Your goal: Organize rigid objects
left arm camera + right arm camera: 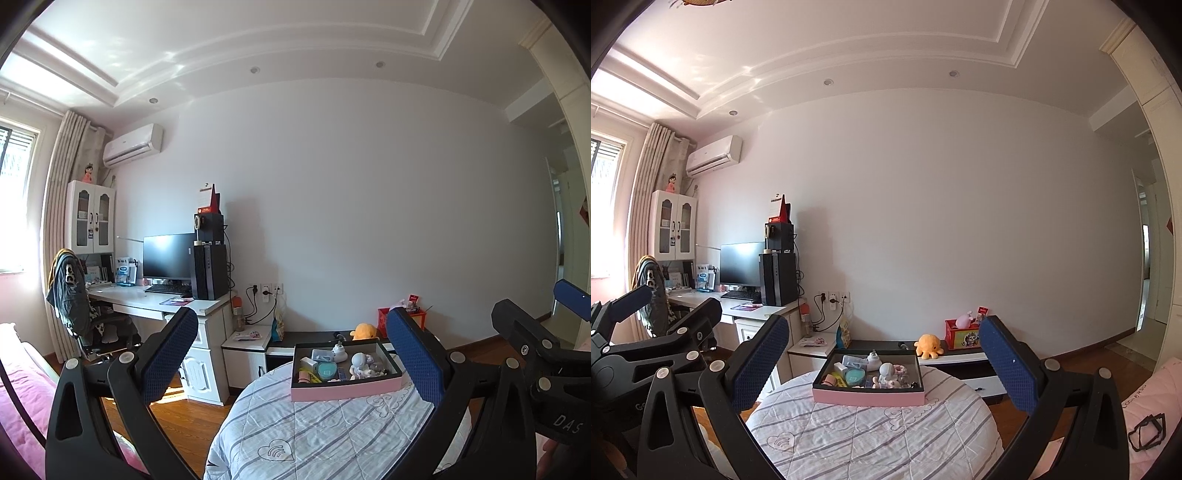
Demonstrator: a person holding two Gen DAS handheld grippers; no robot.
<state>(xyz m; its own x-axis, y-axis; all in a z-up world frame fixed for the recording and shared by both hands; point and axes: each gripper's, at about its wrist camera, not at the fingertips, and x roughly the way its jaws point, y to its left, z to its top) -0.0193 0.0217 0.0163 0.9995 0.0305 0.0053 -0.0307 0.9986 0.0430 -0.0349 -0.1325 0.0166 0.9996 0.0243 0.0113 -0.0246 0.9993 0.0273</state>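
A pink box (343, 391) with a dark inside stands at the far end of a round surface covered by a striped quilt (321, 435). It holds several small items, among them a white astronaut figure (357, 363), a teal round case (327, 370) and a white bottle (338, 352). The box also shows in the right wrist view (868, 397). My left gripper (291, 354) is open and empty, well short of the box. My right gripper (882, 358) is open and empty, also short of it. Each gripper appears at the edge of the other's view.
A low black and white cabinet (964, 360) behind the quilt carries an orange plush octopus (929, 346) and a red box (962, 334). A desk with a monitor (168, 256) and a computer tower stands at the left. A chair (79, 295) is beside it.
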